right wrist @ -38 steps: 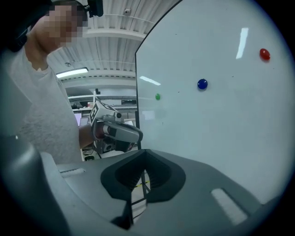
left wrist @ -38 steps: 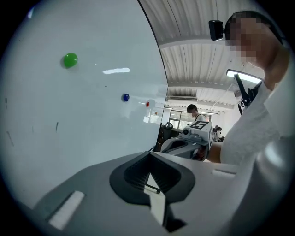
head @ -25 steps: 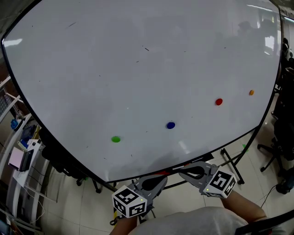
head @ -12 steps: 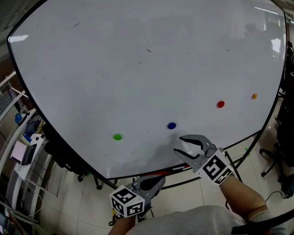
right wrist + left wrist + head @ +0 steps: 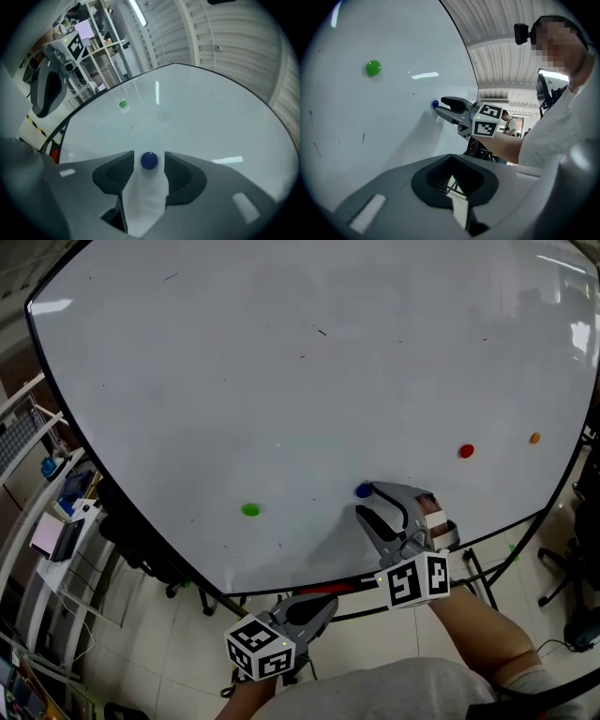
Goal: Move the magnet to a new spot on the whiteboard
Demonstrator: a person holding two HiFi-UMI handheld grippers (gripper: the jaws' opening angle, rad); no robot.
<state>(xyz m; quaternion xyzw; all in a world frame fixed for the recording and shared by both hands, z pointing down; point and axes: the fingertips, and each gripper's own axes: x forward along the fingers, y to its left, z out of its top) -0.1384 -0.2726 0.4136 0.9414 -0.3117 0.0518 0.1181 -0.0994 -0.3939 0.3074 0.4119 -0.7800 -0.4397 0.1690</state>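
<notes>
At the board's (image 5: 281,371) lower middle, the right gripper (image 5: 367,500) stands with its jaws apart, one on each side of the blue magnet (image 5: 363,490). The right gripper view shows the magnet between the tips with a thin gap on either side, so nothing is gripped yet. The left gripper (image 5: 317,611) hangs below the board's bottom edge, jaws together and empty, taking no part. Assessment: the step in hand is the grasp, and the move itself is not begun. The next action calls for closing squarely on the magnet's rim, then lifting or sliding it off against its pull and setting it on a bare patch. The magnet looks a low, smooth button and could slip from the pads if caught off-centre. Surface: white and glossy, with light reflections and a few faint pen marks. It offers ample free area, as the green magnet (image 5: 250,510) sits well to the left and the red magnet (image 5: 466,451) and orange magnet (image 5: 534,438) well to the right. Surroundings: cluttered shelving (image 5: 56,512) at left, pale tiled floor (image 5: 141,652), ribbed ceiling (image 5: 225,42).
</notes>
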